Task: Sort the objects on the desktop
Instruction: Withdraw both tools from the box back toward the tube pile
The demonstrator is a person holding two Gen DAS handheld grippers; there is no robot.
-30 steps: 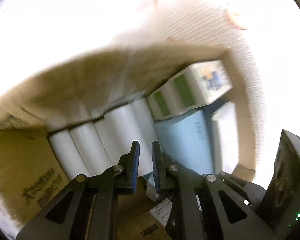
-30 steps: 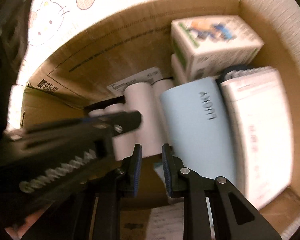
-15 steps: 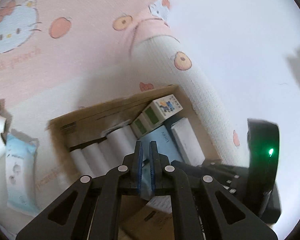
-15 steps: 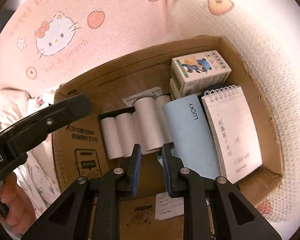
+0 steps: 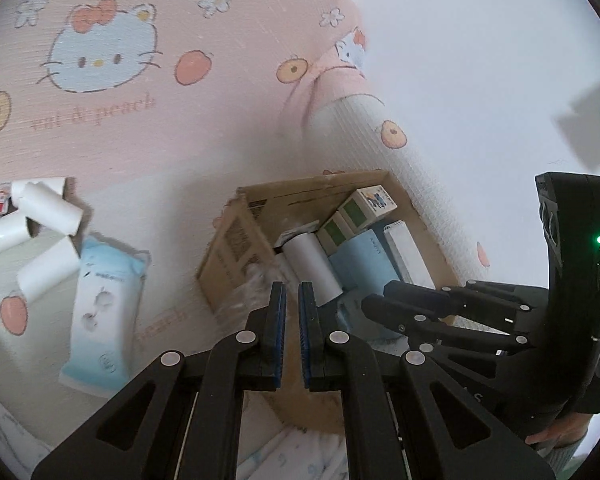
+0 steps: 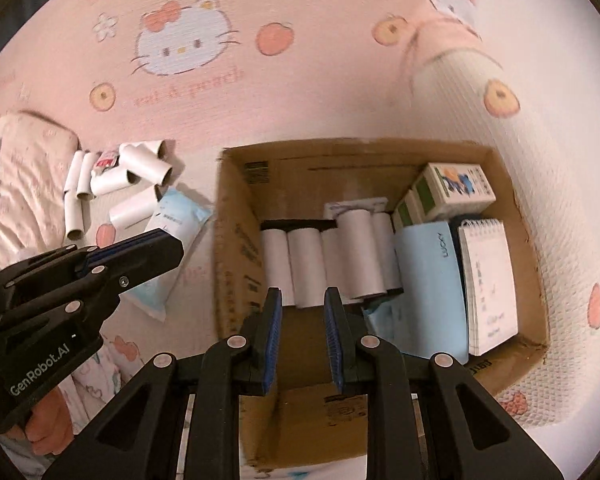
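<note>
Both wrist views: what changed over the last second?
Both tongs pulled up and back out of the cardboard box, empty; the left tongs narrowed their gap, the right tongs kept theirs. The paper rolls, blue pouch and notepad stayed put in the box.
</note>
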